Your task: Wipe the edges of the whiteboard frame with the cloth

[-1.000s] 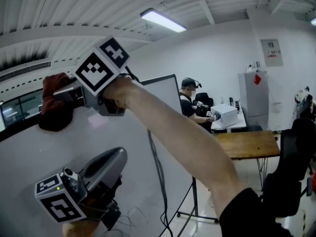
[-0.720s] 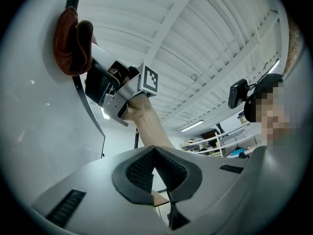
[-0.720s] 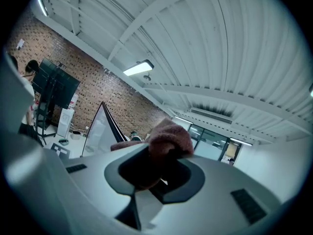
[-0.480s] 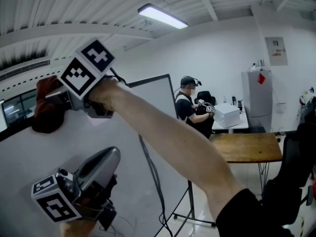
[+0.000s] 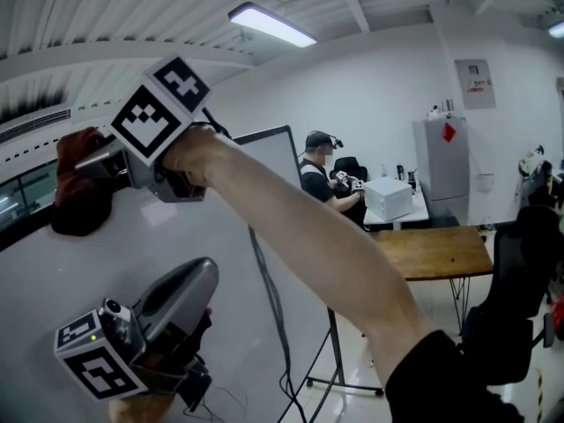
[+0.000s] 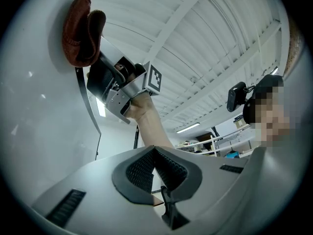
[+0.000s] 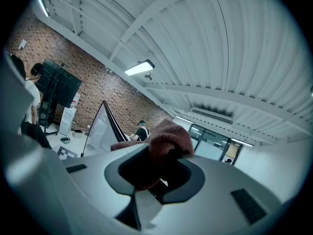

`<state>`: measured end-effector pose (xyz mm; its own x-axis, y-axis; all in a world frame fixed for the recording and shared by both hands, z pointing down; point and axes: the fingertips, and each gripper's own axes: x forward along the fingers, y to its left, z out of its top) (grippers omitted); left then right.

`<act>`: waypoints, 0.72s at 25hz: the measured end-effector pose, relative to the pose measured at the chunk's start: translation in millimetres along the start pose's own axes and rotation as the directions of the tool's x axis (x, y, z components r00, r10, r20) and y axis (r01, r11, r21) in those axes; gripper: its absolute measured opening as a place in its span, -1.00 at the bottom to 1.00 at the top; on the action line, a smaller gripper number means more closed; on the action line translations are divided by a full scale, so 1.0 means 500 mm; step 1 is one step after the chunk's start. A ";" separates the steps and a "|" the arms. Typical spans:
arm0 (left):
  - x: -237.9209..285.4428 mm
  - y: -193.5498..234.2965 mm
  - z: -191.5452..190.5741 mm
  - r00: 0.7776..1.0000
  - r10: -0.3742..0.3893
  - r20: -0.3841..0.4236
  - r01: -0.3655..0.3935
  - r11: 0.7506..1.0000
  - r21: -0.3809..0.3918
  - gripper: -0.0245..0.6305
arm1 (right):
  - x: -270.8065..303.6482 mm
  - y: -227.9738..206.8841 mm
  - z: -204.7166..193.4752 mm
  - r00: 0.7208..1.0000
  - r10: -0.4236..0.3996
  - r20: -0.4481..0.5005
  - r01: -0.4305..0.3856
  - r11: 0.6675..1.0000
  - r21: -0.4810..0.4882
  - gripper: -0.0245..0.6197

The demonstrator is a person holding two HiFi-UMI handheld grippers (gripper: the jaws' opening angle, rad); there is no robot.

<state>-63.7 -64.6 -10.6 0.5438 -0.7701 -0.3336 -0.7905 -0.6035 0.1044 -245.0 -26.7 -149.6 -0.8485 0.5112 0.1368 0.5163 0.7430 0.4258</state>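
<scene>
A dark red cloth (image 5: 77, 188) is draped over the top edge of the whiteboard (image 5: 159, 254), and my right gripper (image 5: 92, 161) is shut on it, arm reaching across from the right. The same cloth (image 7: 164, 143) bulges between the jaws in the right gripper view. From the left gripper view the cloth (image 6: 80, 31) straddles the dark frame (image 6: 88, 102). My left gripper (image 5: 189, 311) hangs low in front of the board surface, shut and empty; its pads (image 6: 154, 168) meet.
A person sits at a desk (image 5: 322, 174) behind the board, beside a white box (image 5: 388, 196). A wooden table (image 5: 432, 254) and a black chair (image 5: 511, 307) stand at the right. The board's stand legs (image 5: 339, 359) and a hanging cable (image 5: 269, 298) run below its right edge.
My right gripper with the cloth has shifted slightly left along the board's top edge. The left gripper has hardly moved.
</scene>
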 end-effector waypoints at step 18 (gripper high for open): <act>-0.003 0.043 0.009 1.000 -0.025 -0.005 0.025 0.999 0.040 -0.93 | 0.015 -0.036 -0.018 1.000 0.008 0.006 -0.008 1.000 -0.017 -0.63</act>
<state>-83.0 -75.5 -11.8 0.5647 -0.7558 -0.3314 -0.7873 -0.6138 0.0585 -261.6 -40.4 -148.3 -0.8435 0.5200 0.1345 0.5210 0.7314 0.4401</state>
